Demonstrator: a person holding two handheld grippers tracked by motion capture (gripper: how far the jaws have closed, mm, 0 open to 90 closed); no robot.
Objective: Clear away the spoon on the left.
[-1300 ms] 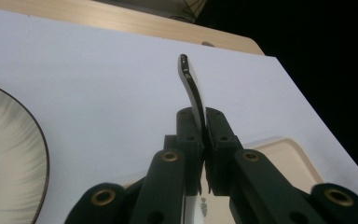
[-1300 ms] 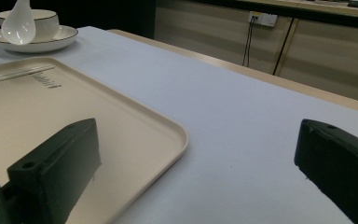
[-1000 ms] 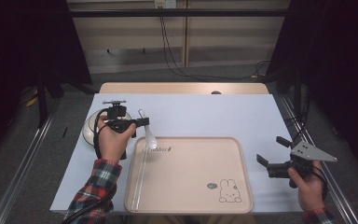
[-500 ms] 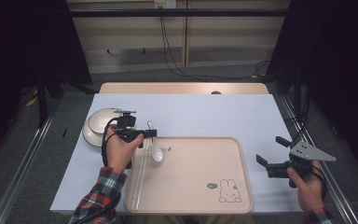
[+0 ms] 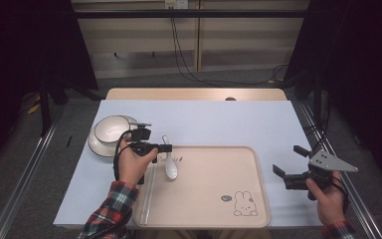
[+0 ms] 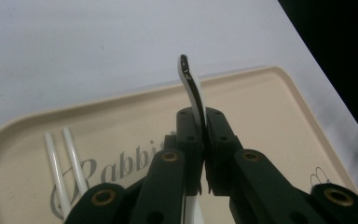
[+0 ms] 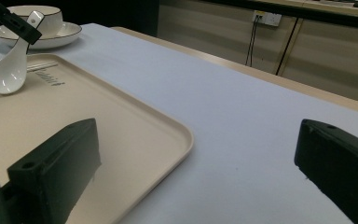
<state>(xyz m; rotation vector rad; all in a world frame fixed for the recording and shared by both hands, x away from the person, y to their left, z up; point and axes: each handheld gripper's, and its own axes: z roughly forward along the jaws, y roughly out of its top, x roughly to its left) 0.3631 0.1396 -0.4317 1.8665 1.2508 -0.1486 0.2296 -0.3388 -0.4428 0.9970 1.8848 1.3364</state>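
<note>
1. The left gripper (image 5: 166, 148) pinches a white spoon (image 5: 170, 167) by its handle – in the left gripper view the jaws press on the thin handle (image 6: 193, 91) from both sides, and its dark-edged tip curves up past them
2. The spoon hangs bowl-down over the beige tray (image 5: 214, 219), above the tray's far left corner; in the right gripper view the spoon's bowl (image 7: 8, 72) is at or just above the tray surface, and whether it touches I cannot tell
3. Two white chopsticks (image 5: 149, 191) lie side by side inside the tray, along its left edge, just left of the spoon; the left gripper view shows them (image 6: 63, 165) next to the word printed on the tray floor
4. A white bowl (image 5: 110, 128) sits on a saucer (image 5: 97, 146) on the table off the tray's far left corner, close behind the left hand (image 5: 132, 164)
5. The right gripper (image 5: 291, 163) is held over the light blue table cover (image 5: 219, 124) just right of the tray, level with the tray's middle – its jaws are spread wide with nothing between them, as the right gripper view shows
6. A small rabbit drawing (image 5: 243, 204) is printed near the tray's near right corner, well apart from the spoon
</note>
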